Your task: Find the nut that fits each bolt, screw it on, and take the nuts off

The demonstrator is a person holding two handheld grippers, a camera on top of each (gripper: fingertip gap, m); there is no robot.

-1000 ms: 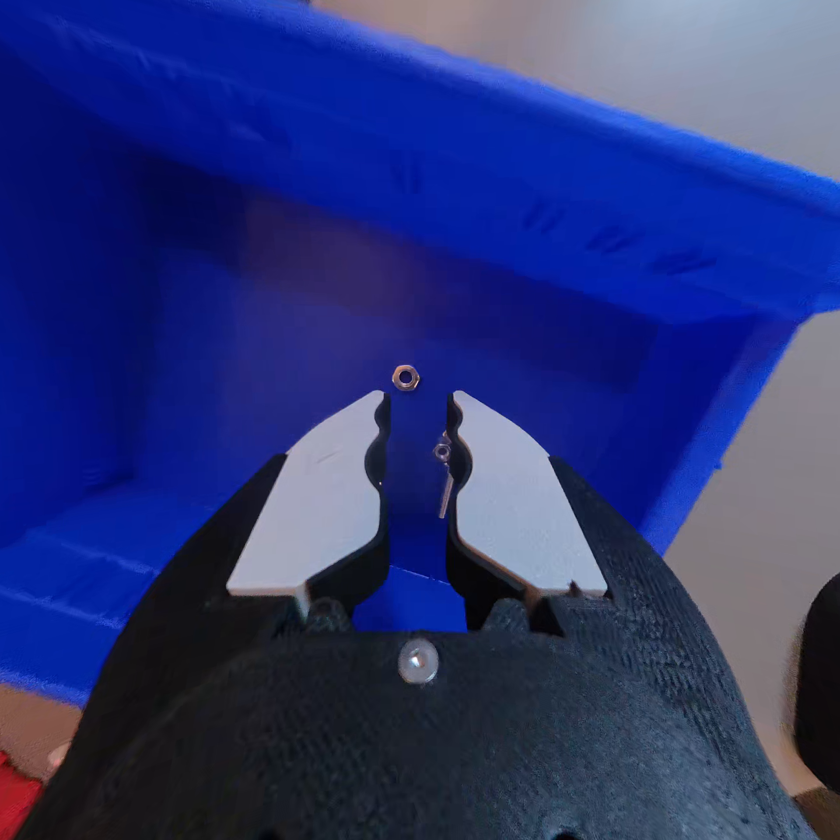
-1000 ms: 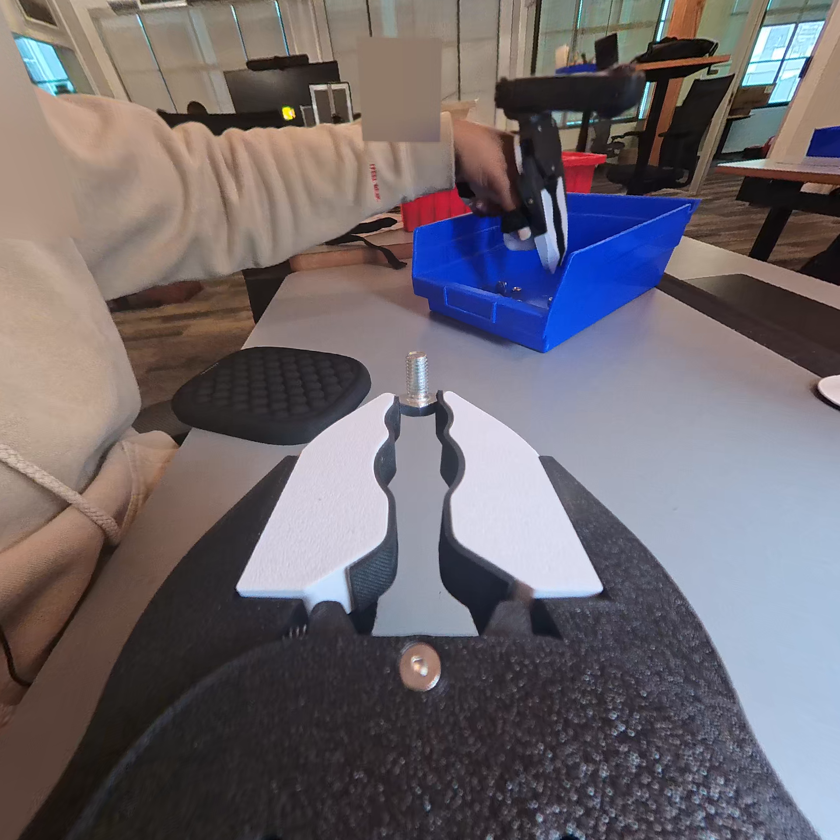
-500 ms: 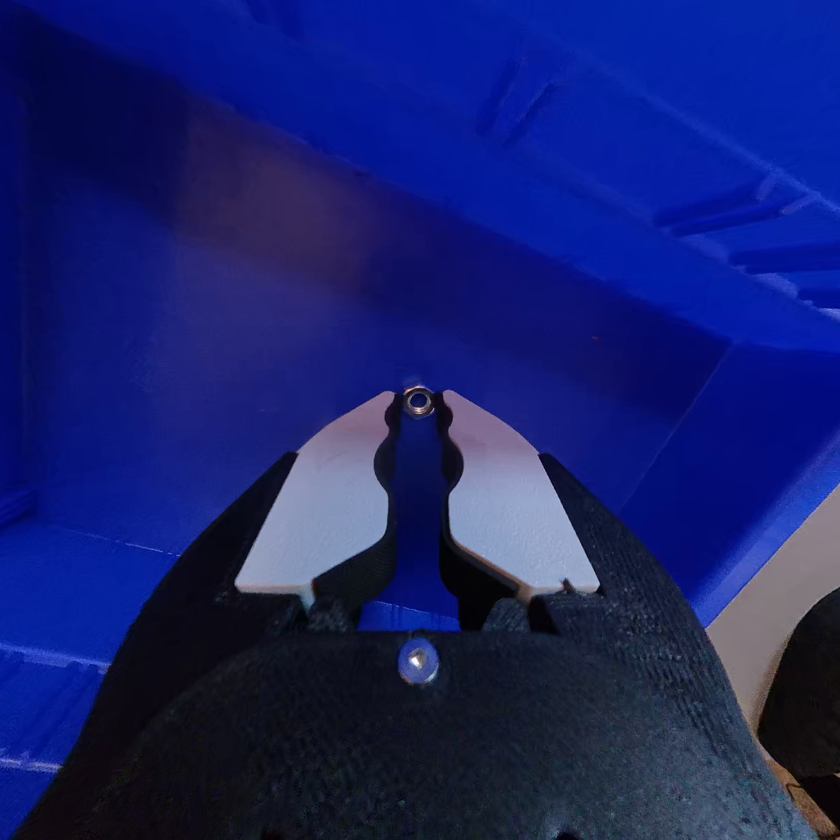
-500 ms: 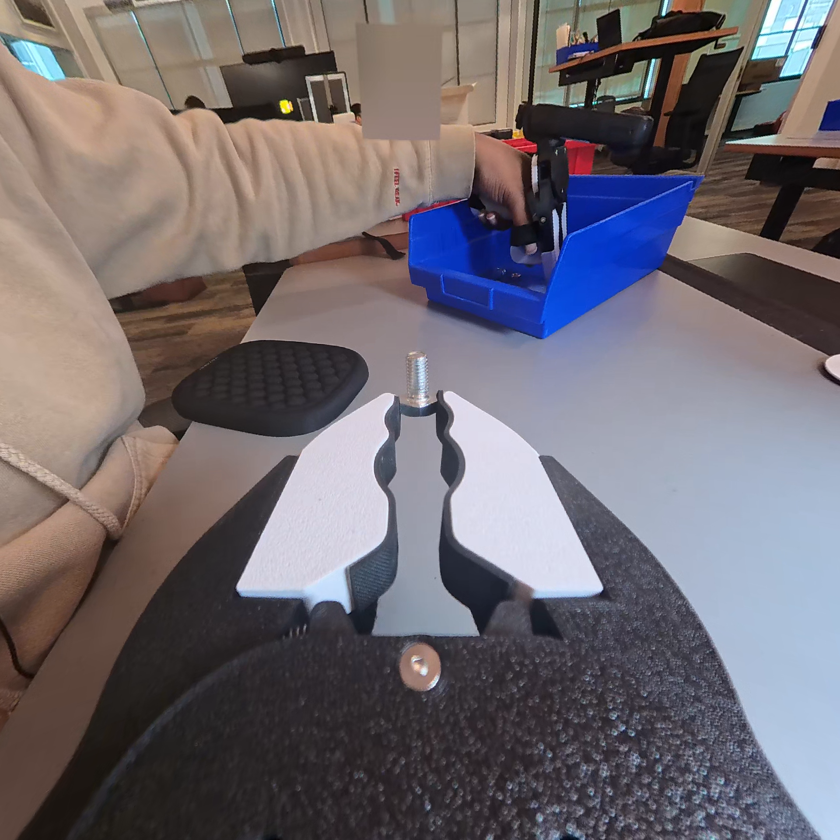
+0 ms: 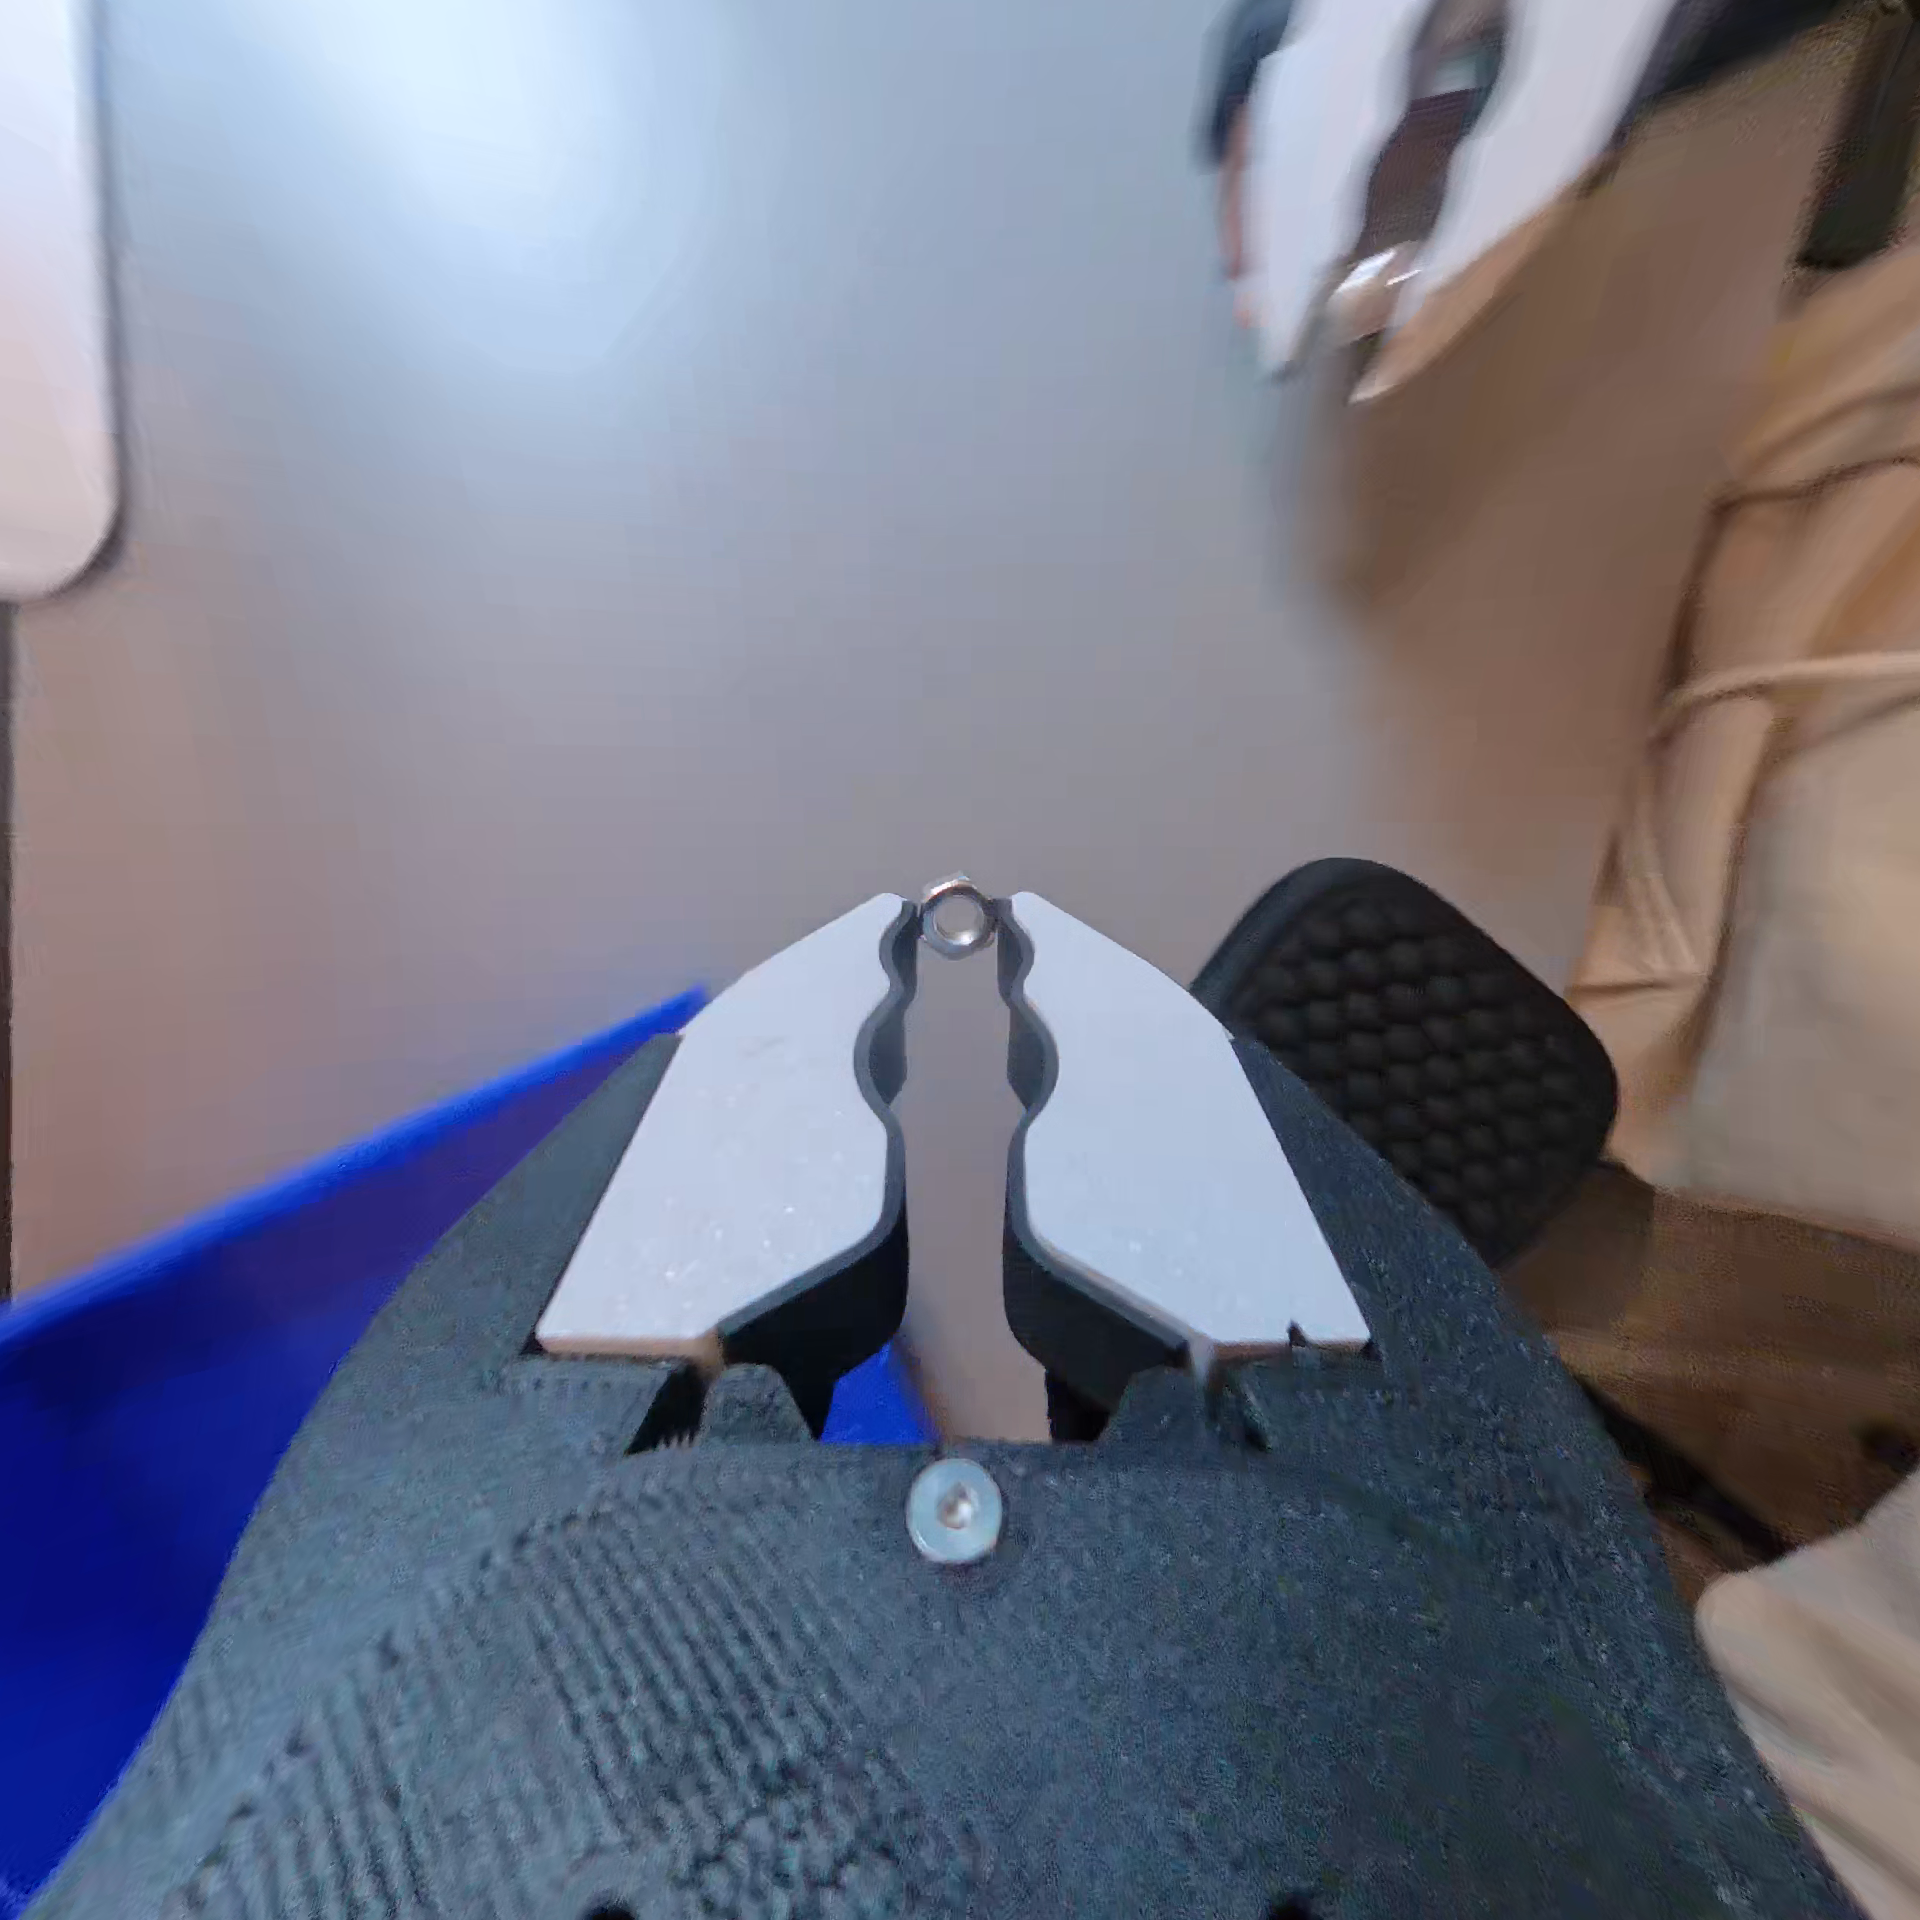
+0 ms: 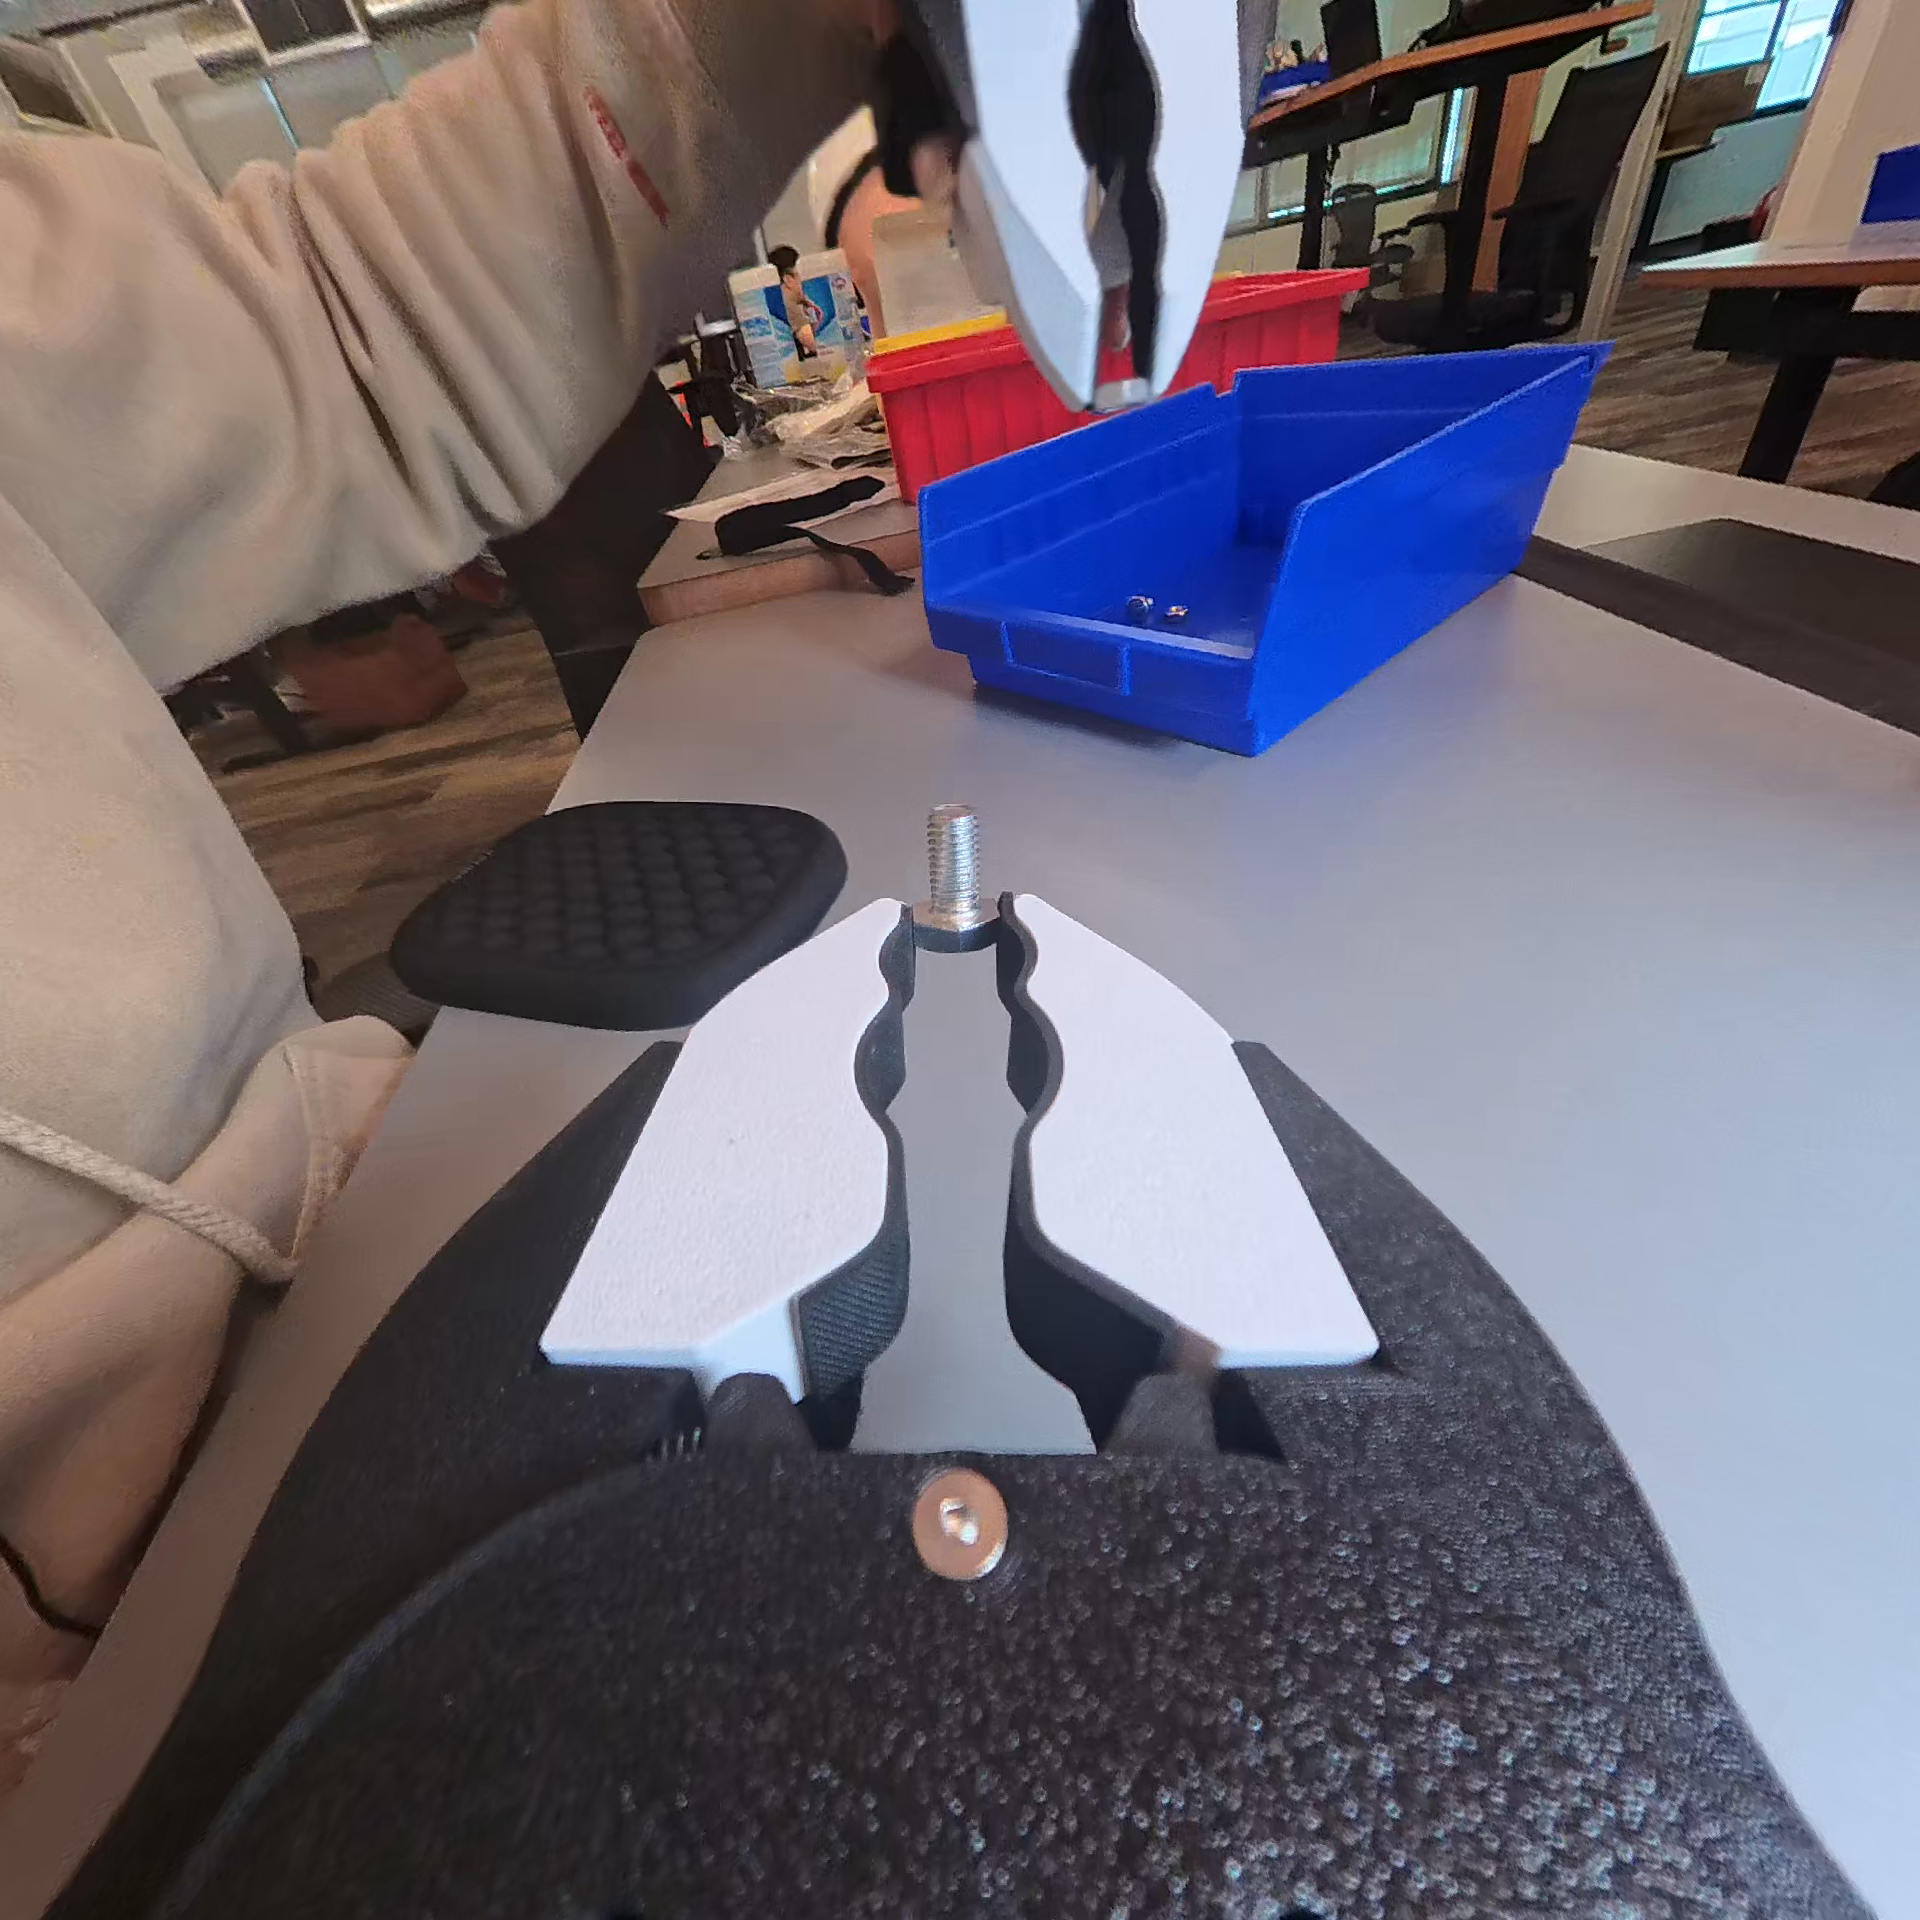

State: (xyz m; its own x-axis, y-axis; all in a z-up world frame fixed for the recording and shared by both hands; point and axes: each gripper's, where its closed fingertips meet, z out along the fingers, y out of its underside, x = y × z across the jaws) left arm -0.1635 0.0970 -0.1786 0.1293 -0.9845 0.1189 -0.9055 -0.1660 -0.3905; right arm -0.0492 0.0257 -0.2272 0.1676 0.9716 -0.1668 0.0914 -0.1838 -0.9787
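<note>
My left gripper (image 5: 958, 916) is shut on a small silver hex nut (image 5: 958, 925), pinched at its fingertips above the grey table. It shows in the right wrist view (image 6: 1120, 387) high up, nut (image 6: 1122, 393) at its tip, above the bolt and nearer than the blue bin. My right gripper (image 6: 958, 920) is shut on the head of a silver bolt (image 6: 954, 862), threaded end upright, low over the table. It appears blurred at the top right of the left wrist view (image 5: 1351, 301). Two more small fasteners (image 6: 1155, 610) lie in the blue bin (image 6: 1351, 582).
A black dimpled pad (image 6: 623, 914) lies at the table's left edge, also in the left wrist view (image 5: 1423, 1039). A red bin (image 6: 997, 416) stands behind the blue one. A person's cream sleeve (image 6: 364, 343) reaches across the left. The blue bin's edge (image 5: 260, 1247) shows at lower left. The tips of one gripper are about 15 centimeters away from the tips of the other.
My left gripper closed on the nut inside the blue bin, lifted it out and carried it toward the bolt. My right gripper has stayed still holding the bolt.
</note>
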